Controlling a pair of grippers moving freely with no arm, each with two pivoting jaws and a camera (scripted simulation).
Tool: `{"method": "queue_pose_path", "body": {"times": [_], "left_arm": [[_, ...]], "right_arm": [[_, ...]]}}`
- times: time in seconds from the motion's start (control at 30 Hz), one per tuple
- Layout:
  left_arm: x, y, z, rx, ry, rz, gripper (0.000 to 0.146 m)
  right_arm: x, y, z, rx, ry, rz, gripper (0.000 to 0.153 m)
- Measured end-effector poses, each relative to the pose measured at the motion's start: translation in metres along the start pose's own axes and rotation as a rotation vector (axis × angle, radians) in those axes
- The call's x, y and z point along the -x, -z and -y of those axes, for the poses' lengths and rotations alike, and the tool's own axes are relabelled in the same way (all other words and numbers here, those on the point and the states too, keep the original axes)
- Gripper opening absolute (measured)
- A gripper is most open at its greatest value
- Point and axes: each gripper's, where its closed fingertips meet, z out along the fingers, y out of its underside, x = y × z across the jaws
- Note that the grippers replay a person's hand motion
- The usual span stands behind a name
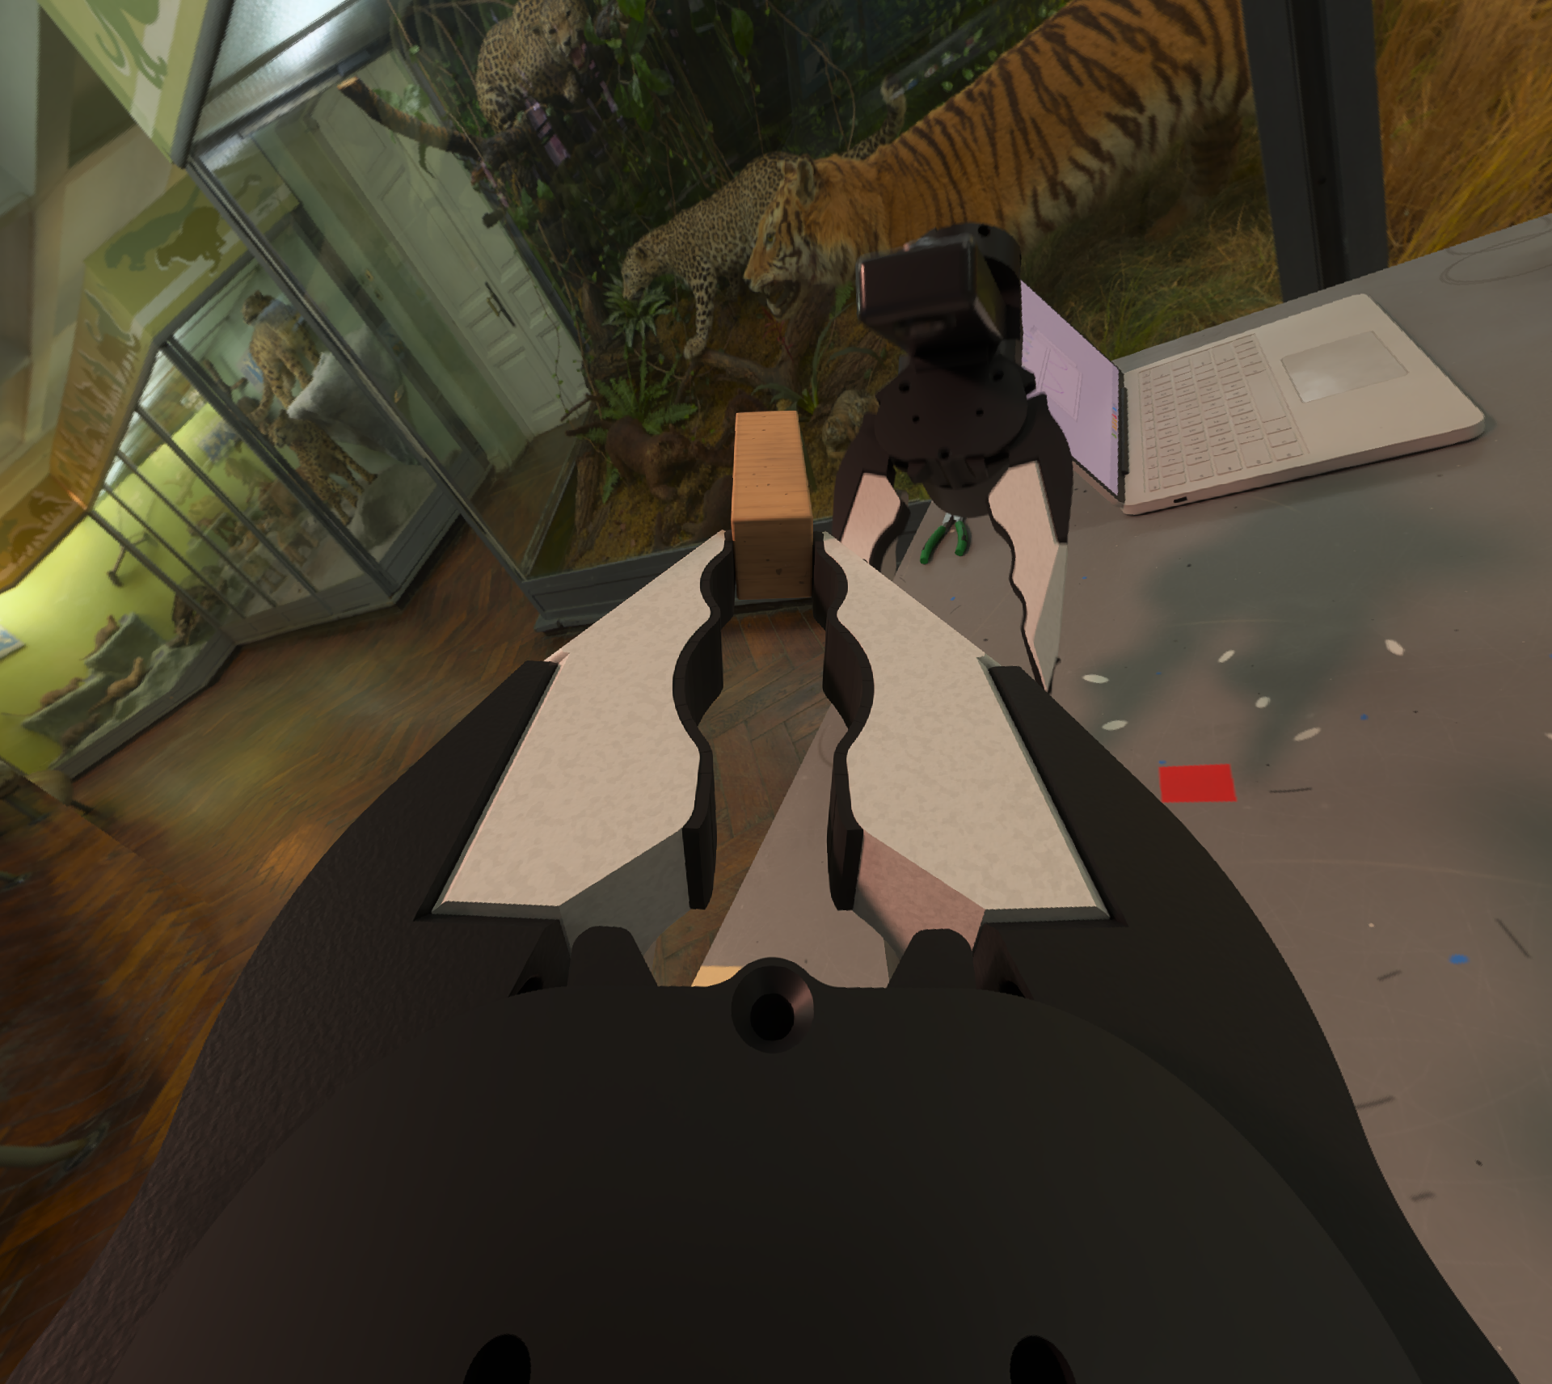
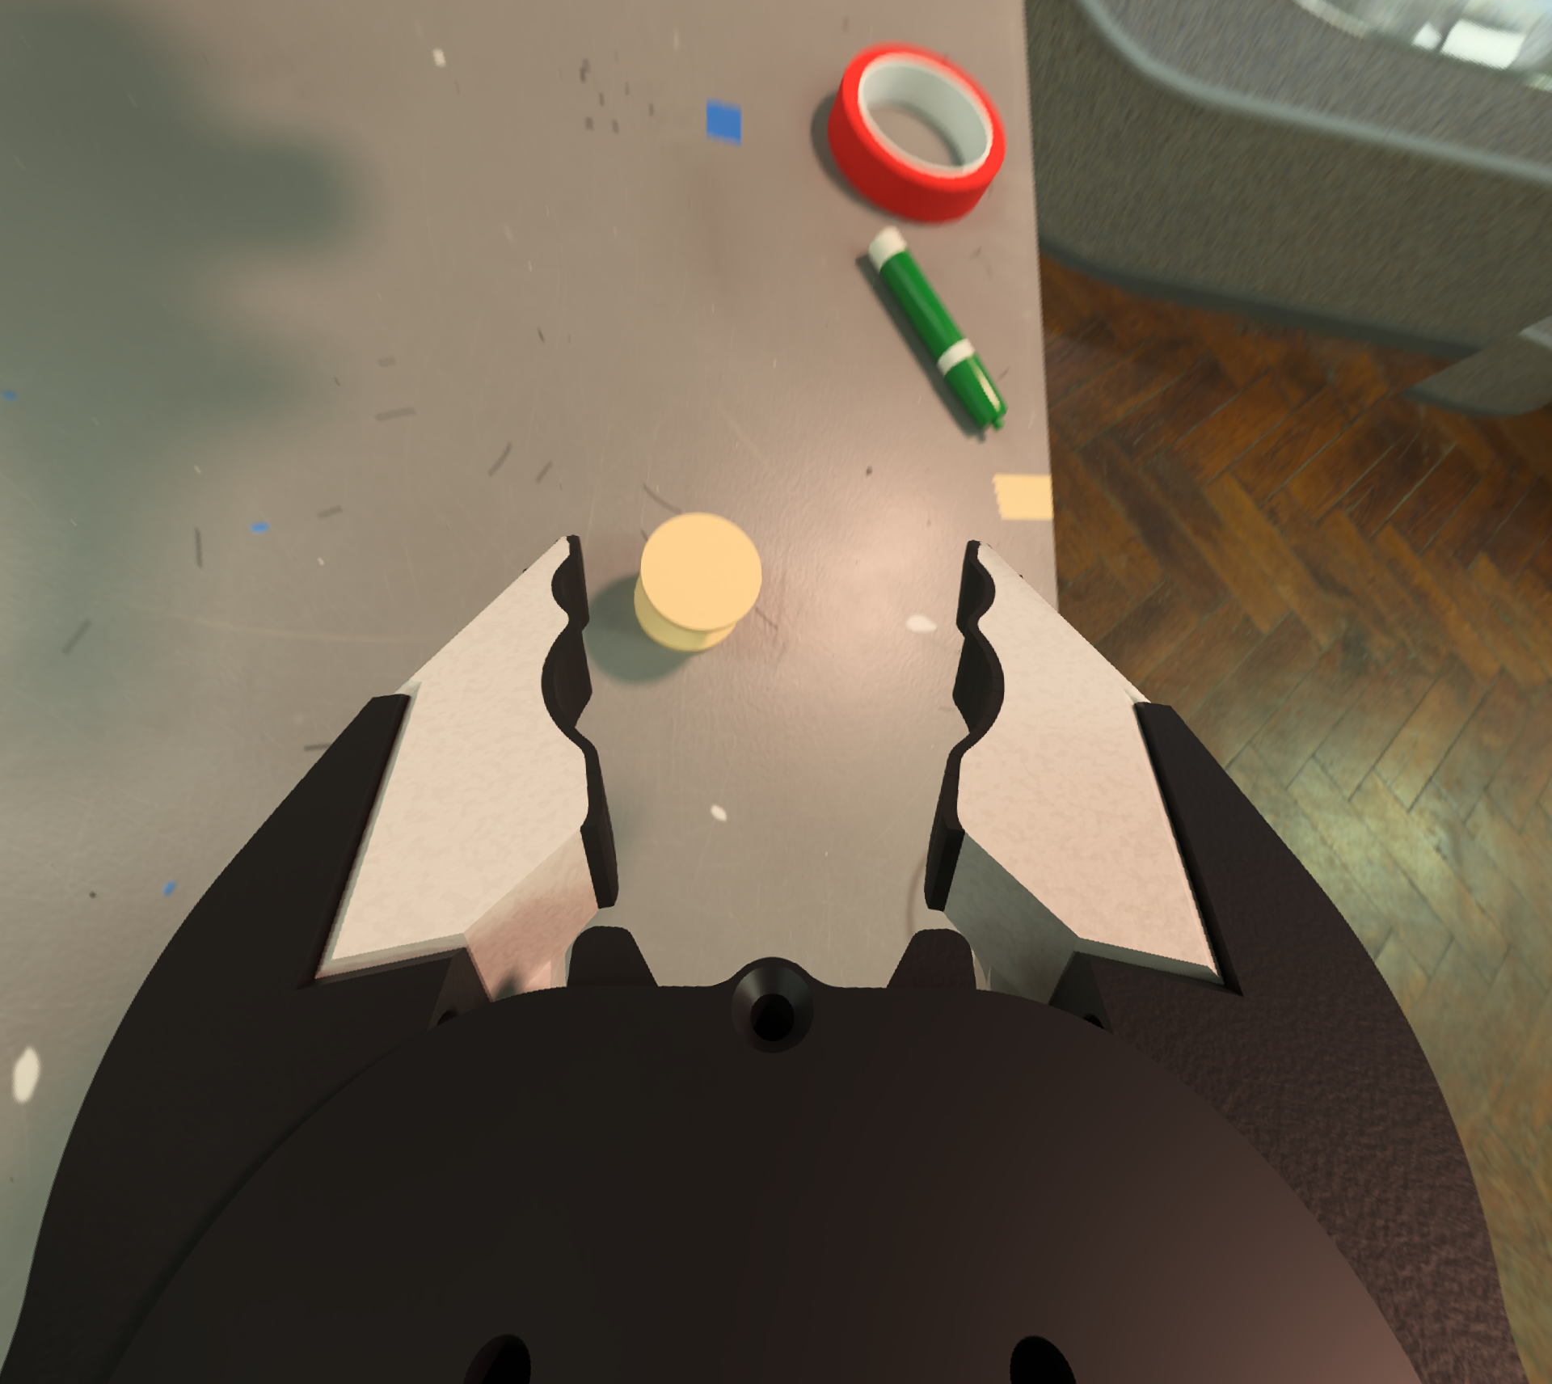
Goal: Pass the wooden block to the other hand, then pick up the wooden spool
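At centre frame, left gripper [image 1: 773, 546] jaws clamp the tan, grained wooden block [image 1: 770, 504]; only the right wrist view shows the pale wooden spool [image 2: 697, 581] below the right gripper [image 2: 771, 546], jaws spread.

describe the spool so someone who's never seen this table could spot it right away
Start at the grey table's right edge, where a red tape roll and a green marker lie. Nearer than both, just ahead of the open right gripper, the spool stands upright. It alone is pale wood with a round flat top.
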Motion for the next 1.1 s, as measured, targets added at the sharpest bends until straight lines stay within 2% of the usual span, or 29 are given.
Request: {"method": "queue_pose_path", "body": {"times": [0.17,0.27,0.33,0.47,0.57,0.67,0.9,1.0,1.1], "left_arm": [[0.004,0.004,0.002,-0.005,-0.001,0.011,0.017],[0.005,0.005,0.002,-0.003,-0.004,0.012,0.017],[0.005,0.005,0.001,0.000,-0.005,0.008,0.017],[0.005,0.005,0.000,0.011,-0.008,0.002,0.017],[0.004,0.005,-0.001,0.017,-0.012,0.000,0.017],[0.003,0.004,-0.001,0.021,-0.015,-0.003,0.017],[0.005,0.006,-0.002,0.027,-0.017,0.003,0.017],[0.009,0.008,-0.003,0.033,-0.016,0.014,0.017],[0.015,0.009,-0.007,0.048,-0.006,0.041,0.017]], "right_arm": [[0.007,-0.026,-0.043,0.196,-0.008,0.054,0.098],[0.018,-0.044,-0.055,0.229,-0.029,0.122,0.101],[0.021,-0.056,-0.059,0.250,-0.029,0.140,0.098],[0.027,-0.075,-0.061,0.296,-0.036,0.150,0.079],[0.031,-0.084,-0.068,0.354,-0.048,0.166,0.071],[0.032,-0.087,-0.068,0.332,-0.064,0.188,0.052],[0.024,-0.086,-0.058,0.225,-0.114,0.186,0.051],[0.014,-0.072,-0.036,0.094,-0.132,0.157,0.051],[-0.002,-0.045,-0.004,-0.111,-0.157,0.109,0.051]]}}
